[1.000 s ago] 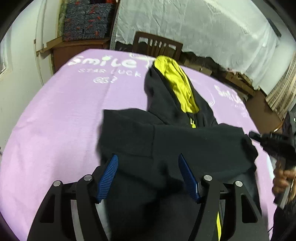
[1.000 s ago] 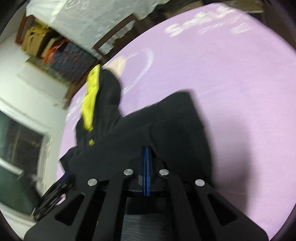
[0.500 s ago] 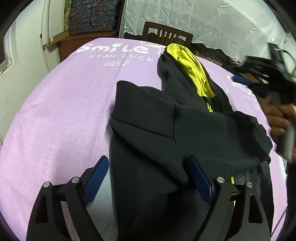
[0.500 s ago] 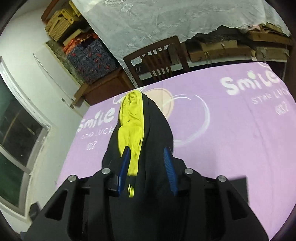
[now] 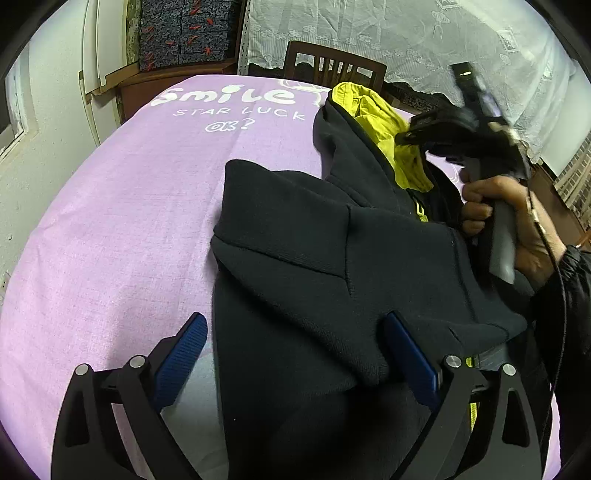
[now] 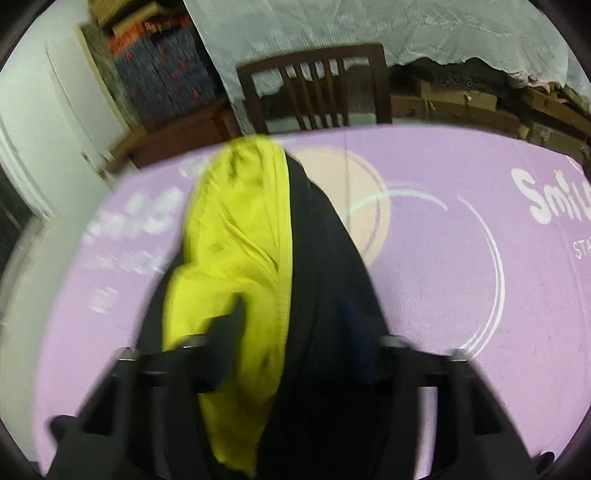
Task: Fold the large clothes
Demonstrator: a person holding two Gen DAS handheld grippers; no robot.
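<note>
A black hoodie [image 5: 332, 266] lies folded on the purple cloth [image 5: 129, 221], with its yellow-lined hood [image 5: 380, 125] towards the far edge. My left gripper [image 5: 295, 354] stands low over the hoodie's near part. Its jaws are opening wide, and the fabric lies between the blue pads [image 5: 181, 354] without being pinched. A hand [image 5: 517, 229] holds my right gripper [image 5: 410, 136] over the hood. In the blurred right wrist view the right gripper [image 6: 291, 332] straddles the hood [image 6: 240, 240]. Its jaws are closing, with yellow lining and black fabric between them.
A dark wooden chair [image 5: 332, 66] stands behind the table's far edge, below a white lace cover [image 5: 406, 37]. Patterned boxes [image 5: 184, 33] and a wooden shelf sit at the back left. Purple cloth with white lettering [image 5: 229, 99] shows to the left of the hoodie.
My left jaws have spread wider over the hoodie. The right gripper has let go of the hoodie's right side, swung up to the hood, and its shut jaws have come apart around it.
</note>
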